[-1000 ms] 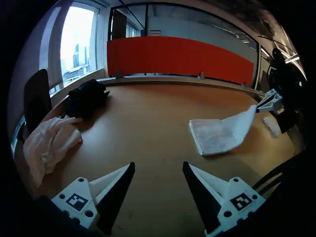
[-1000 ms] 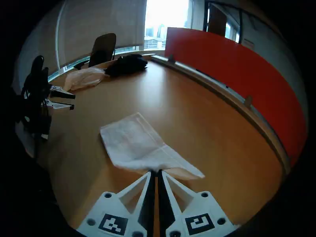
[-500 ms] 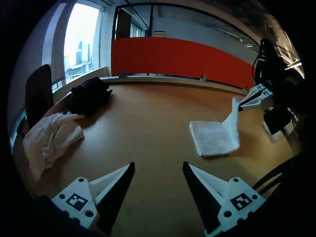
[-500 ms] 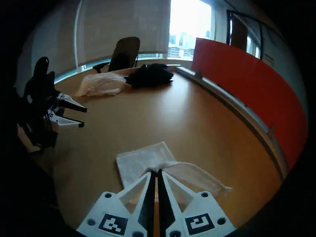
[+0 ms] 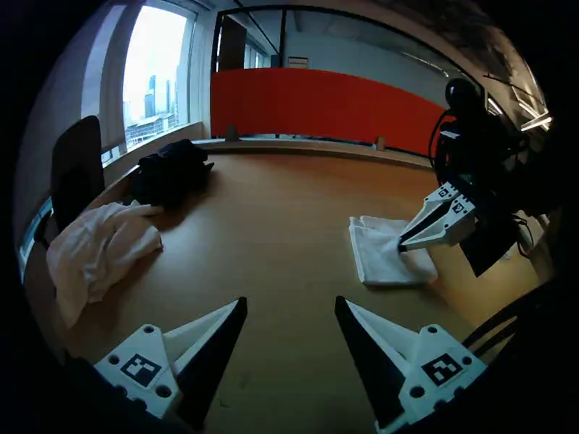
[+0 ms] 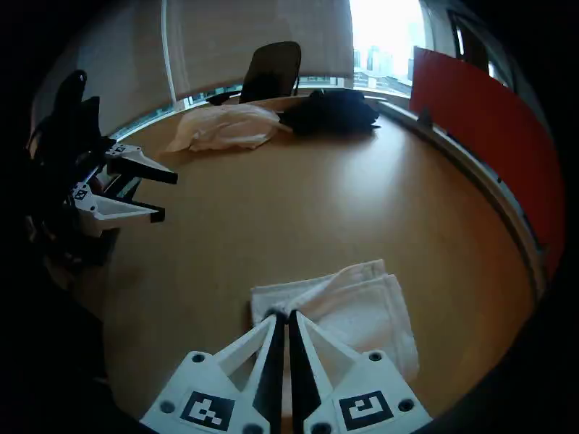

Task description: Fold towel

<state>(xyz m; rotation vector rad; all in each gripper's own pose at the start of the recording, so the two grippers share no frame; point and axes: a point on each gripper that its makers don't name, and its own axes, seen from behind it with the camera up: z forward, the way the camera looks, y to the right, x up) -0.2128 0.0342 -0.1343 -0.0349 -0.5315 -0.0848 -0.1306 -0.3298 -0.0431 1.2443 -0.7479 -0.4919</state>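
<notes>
A white towel (image 5: pixel 383 253) lies folded on the wooden table (image 5: pixel 289 210), to the right of centre. My right gripper (image 6: pixel 282 318) is shut on the towel's (image 6: pixel 354 304) upper layer, holding that edge low over the near-left corner of the lower layer. From the left gripper view, the right gripper (image 5: pixel 402 247) reaches in from the right with its tips on the towel. My left gripper (image 5: pixel 289 318) hovers open over bare table, well short of the towel, with nothing between its fingers. It appears as the left gripper (image 6: pixel 168 197) at the table's left side.
A crumpled white cloth pile (image 5: pixel 101 249) and a black bundle (image 5: pixel 174 170) lie at the table's far-left side, near an office chair (image 5: pixel 72 173). A red partition (image 5: pixel 326 105) runs along the table's back edge. Windows stand behind it.
The right gripper carried the towel's lifted edge over and down across the lower layer, so the towel now lies doubled. The left gripper stayed open and about in place.
</notes>
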